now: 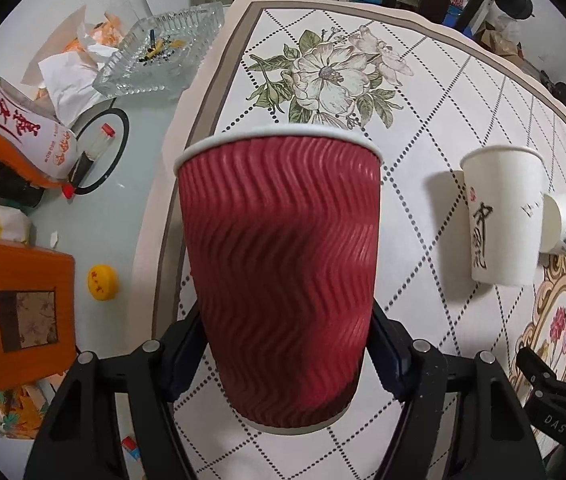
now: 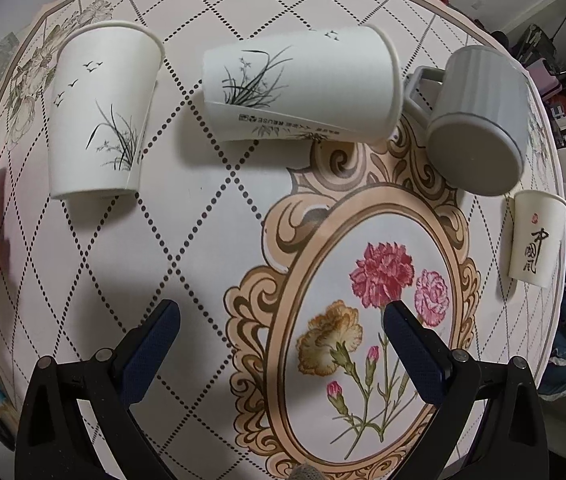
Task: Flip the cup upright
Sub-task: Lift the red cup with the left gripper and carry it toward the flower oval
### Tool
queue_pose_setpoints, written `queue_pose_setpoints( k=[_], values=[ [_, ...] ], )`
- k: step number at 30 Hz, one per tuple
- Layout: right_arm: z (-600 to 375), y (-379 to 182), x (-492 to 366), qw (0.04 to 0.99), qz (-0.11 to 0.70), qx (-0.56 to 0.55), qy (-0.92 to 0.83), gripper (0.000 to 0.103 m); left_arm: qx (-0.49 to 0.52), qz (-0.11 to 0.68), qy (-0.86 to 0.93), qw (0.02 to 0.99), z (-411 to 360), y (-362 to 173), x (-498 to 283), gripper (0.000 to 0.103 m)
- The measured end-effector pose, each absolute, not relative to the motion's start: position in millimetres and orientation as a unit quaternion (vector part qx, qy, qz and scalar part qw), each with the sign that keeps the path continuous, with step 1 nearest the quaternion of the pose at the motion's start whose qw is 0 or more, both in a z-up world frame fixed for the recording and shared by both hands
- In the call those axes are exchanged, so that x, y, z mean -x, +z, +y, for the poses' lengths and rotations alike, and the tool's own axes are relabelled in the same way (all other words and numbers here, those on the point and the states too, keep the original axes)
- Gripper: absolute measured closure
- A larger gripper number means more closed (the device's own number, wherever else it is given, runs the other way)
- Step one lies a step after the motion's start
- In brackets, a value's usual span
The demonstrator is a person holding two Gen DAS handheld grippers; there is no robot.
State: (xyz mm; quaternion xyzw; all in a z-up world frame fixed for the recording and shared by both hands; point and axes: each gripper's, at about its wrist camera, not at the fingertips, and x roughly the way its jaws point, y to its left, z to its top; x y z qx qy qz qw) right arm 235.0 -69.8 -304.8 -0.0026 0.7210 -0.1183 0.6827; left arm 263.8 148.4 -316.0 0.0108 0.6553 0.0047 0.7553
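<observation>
— Well, left gripper (image 1: 285, 356) clamps the red cup (image 1: 279, 272), rim far, over the tablecloth (image 1: 423, 80).
— Right gripper (image 2: 281, 344) hangs open; grey mug (image 2: 479, 120) lies tipped beyond.

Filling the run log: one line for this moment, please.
left gripper: shut on red ripple cup, rim up | right gripper: open, holding nothing | grass-print paper cup, grey mug: lying sideways
</observation>
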Motion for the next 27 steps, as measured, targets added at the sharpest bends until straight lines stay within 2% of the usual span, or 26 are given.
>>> queue_pose_setpoints(
  k=[16,27],
  values=[
    [-109.6,-258.6,-144.3,0.701,0.699,-0.001,-0.139,0.000,-0.032,0.632,-0.028,0.774,89.5,-263.4,-185.0,0.034],
    [-210.4,-250.7,-70.6,0.683,0.708,-0.037,-0.179,0.001,-0.025,0.656,-0.070,0.751,-21.6,-255.4,-107.7,0.034]
  ],
)
